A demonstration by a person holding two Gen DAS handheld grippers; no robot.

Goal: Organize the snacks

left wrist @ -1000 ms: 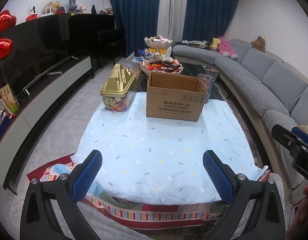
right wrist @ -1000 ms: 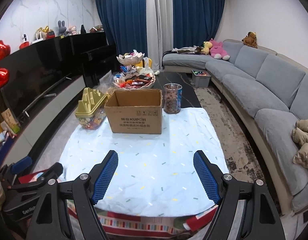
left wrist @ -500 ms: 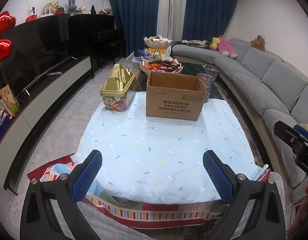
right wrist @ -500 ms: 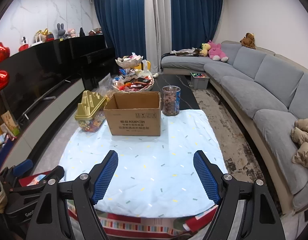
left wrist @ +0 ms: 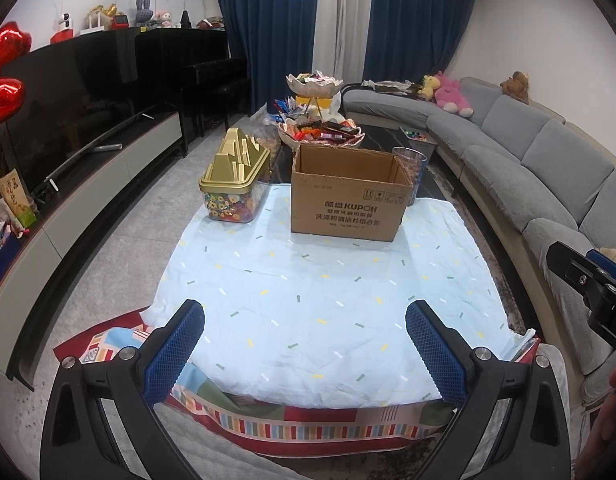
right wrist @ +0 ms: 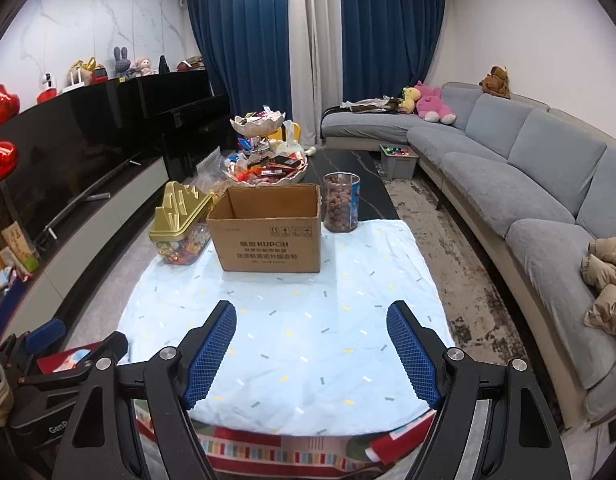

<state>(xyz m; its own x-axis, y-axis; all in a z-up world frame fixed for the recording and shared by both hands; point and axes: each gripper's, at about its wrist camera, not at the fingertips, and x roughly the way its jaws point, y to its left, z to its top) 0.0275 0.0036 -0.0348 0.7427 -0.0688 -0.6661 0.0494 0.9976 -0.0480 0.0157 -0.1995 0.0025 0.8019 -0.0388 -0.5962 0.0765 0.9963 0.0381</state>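
Hovering at the bottom of each frame, the left gripper (left wrist: pixel 305 346) and right gripper (right wrist: pixel 311 347) both gape wide with nothing between their blue pads, above a pale blue cloth (left wrist: pixel 319 280). Beyond, at frame centre, an open cardboard box (right wrist: pixel 270 234) stands between a gold-lidded candy tub (right wrist: pixel 180 226) and a clear jar of brown snacks (right wrist: pixel 341 208); tiered snack bowls (right wrist: pixel 264 160) sit behind.

We hold our left gripper (left wrist: pixel 305 322) and right gripper (right wrist: pixel 311 320) side by side at the near edge of the blue cloth (left wrist: pixel 323 292), both level above it, jaws spread wide and empty.
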